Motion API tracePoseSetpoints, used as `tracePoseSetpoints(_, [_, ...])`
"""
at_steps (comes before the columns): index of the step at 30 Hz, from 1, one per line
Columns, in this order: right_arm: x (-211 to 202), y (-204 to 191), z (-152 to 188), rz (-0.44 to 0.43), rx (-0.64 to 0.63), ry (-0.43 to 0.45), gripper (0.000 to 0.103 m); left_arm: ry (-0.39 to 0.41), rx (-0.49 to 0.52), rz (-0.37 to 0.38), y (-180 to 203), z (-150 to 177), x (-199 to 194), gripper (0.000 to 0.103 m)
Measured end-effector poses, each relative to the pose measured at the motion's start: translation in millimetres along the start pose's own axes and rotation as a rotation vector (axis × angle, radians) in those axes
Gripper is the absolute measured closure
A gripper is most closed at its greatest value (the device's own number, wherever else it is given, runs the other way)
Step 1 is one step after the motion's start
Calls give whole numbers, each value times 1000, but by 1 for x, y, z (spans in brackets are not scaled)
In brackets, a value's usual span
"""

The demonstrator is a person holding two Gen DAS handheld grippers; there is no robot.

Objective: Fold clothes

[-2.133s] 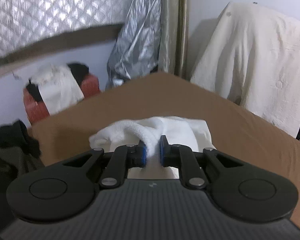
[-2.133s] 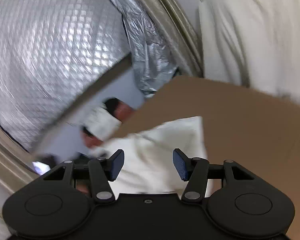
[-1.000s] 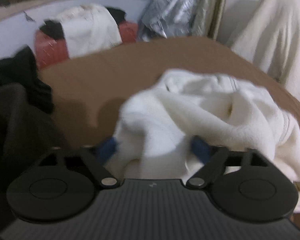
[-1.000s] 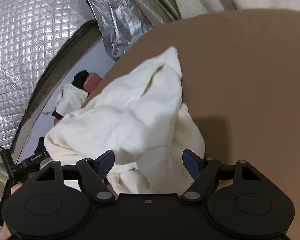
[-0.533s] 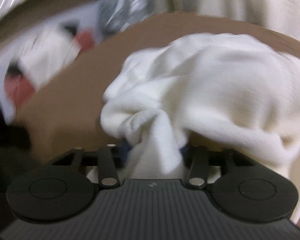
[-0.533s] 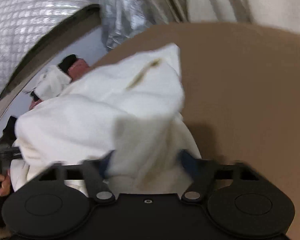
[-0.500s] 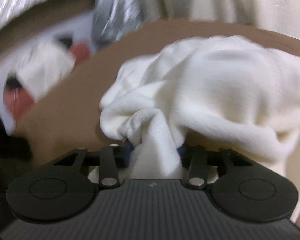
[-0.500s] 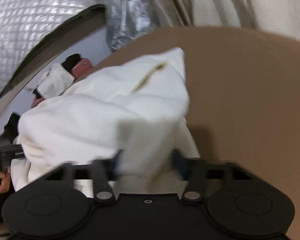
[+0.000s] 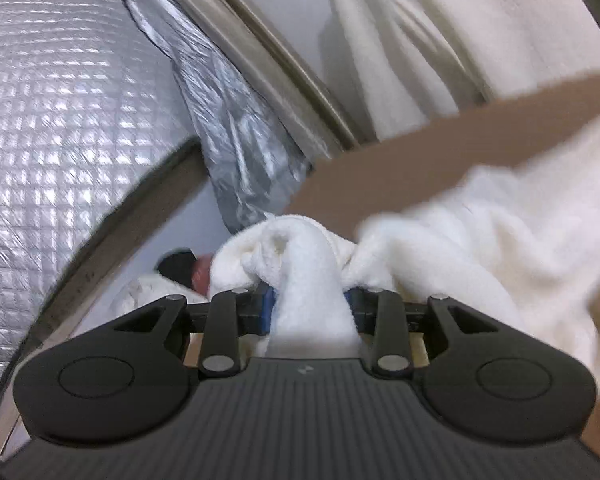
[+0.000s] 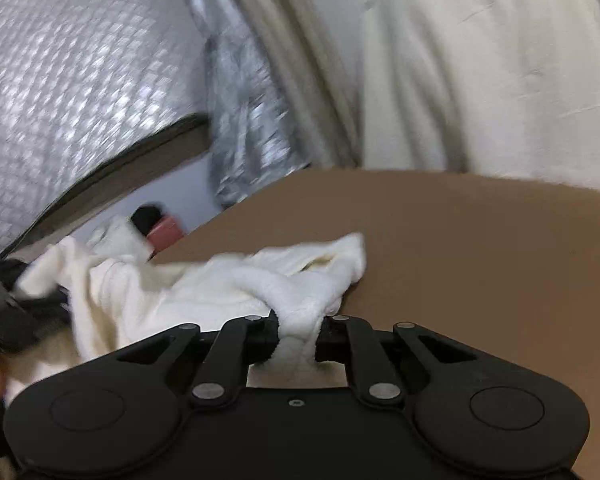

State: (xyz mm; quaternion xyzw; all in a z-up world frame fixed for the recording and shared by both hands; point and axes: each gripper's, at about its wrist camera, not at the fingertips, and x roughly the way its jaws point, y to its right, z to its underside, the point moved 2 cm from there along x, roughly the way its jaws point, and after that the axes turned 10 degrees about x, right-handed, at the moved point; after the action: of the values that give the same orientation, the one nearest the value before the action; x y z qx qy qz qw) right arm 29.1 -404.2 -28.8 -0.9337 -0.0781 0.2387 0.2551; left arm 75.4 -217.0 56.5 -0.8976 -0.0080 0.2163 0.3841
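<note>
We have both tongs, left [image 9: 310,304] and right [image 10: 298,336], just closed and pinching bunched folds of the white fleece [image 10: 204,292], mid-frame over the brown desk [image 10: 480,248]. Soft, light, floppy; better gripped at edges or corners.

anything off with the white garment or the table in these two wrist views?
Nothing damaged or spilled. The white fleece garment is bunched, not flat, on the brown table. Left gripper and right gripper, jaws just closing, each pinch a wad of it. Both views are motion-blurred.
</note>
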Motion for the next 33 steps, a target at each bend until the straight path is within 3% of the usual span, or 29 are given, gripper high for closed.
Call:
tracePoseSetpoints(4, [-35, 26, -34, 96, 63, 230, 92, 103, -58, -42, -15, -69, -6, 74])
tracePoseSetpoints(10, [-105, 56, -58, 412, 28, 592, 92, 337, -80, -82, 2, -137, -32, 71])
tracePoseSetpoints(12, [-120, 65, -60, 542, -39, 715, 92, 451, -30, -35, 32, -138, -30, 61])
tracePoseSetpoints(14, [-119, 79, -59, 698, -182, 793, 87, 536, 56, -1, 66, -137, -24, 10])
tracePoseSetpoints(15, [-112, 90, -59, 765, -229, 776, 79, 499, 181, -17, 93, -134, -11, 3])
tracePoseSetpoints(16, [-101, 103, -61, 828, -234, 707, 72, 439, 307, -8, 122, -129, 5, 1])
tracePoseSetpoints(17, [-89, 119, -62, 862, -202, 616, 71, 387, 403, 36, 145, -121, 17, 5])
tracePoseSetpoints(19, [-71, 150, -61, 861, -91, 454, 71, 337, 496, 75, 180, -100, 27, 6])
tracePoseSetpoints(21, [-59, 173, -56, 831, 22, 362, 71, 283, 522, 115, 199, -79, 30, 6])
tracePoseSetpoints(24, [-50, 185, -52, 800, 84, 326, 67, 160, 457, 203, 207, -69, 38, 6])
tracePoseSetpoints(26, [-49, 186, -48, 797, 109, 306, 64, 115, 320, 189, 196, -71, 35, 6])
tracePoseSetpoints(27, [-49, 187, -45, 797, 113, 292, 62, 87, 214, 232, 186, -66, 34, 5])
tracePoseSetpoints(29, [-53, 183, -41, 792, 109, 262, 57, 10, -4, 387, 166, -43, 33, 3])
tracePoseSetpoints(31, [-59, 179, -41, 767, 127, 238, 55, -87, -160, 512, 151, -4, 44, 3])
tracePoseSetpoints(33, [-67, 172, -40, 711, 177, 219, 50, -180, -286, 584, 138, 31, 57, 3])
